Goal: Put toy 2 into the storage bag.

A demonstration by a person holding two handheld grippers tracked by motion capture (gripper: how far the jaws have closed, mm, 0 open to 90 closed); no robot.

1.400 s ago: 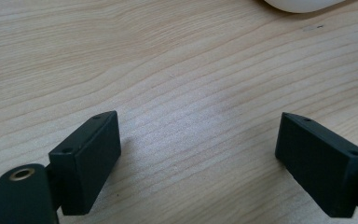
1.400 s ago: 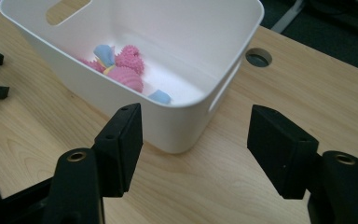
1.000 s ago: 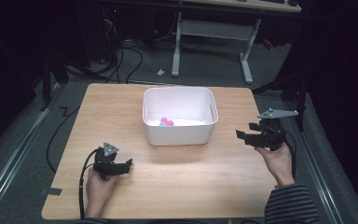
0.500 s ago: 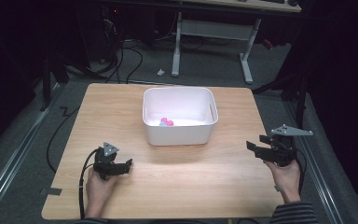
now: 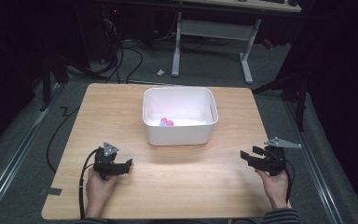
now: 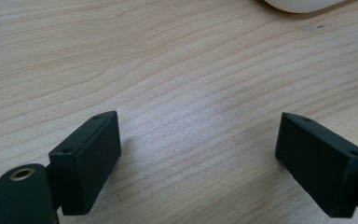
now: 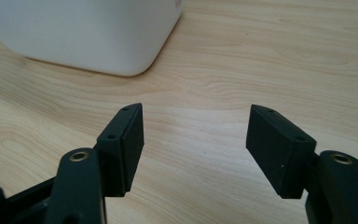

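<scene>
A white plastic bin (image 5: 177,135) stands at the middle of the wooden table (image 5: 121,107), with small pink and pale blue things (image 5: 167,122) on its floor. My left gripper (image 5: 126,165) rests low at the near left, held by a hand. Its jaws stand wide apart over bare wood in the left gripper view (image 6: 196,126), where the bin's corner (image 6: 303,3) peeks in at the top. My right gripper (image 5: 246,157) hovers near the table's near right corner, pointing left. In the right gripper view (image 7: 196,116) its jaws stand apart with nothing between them, and the bin (image 7: 84,32) is ahead to the left.
The table's right edge (image 5: 272,154) runs just beside the right hand. A black cable (image 5: 81,186) trails from the left gripper off the near edge. Beyond the far edge, desk legs (image 5: 247,60) and cables lie on the dark floor.
The right hand has come down and back toward the near right corner of the table, away from the bin. The left hand and gripper have kept still.
</scene>
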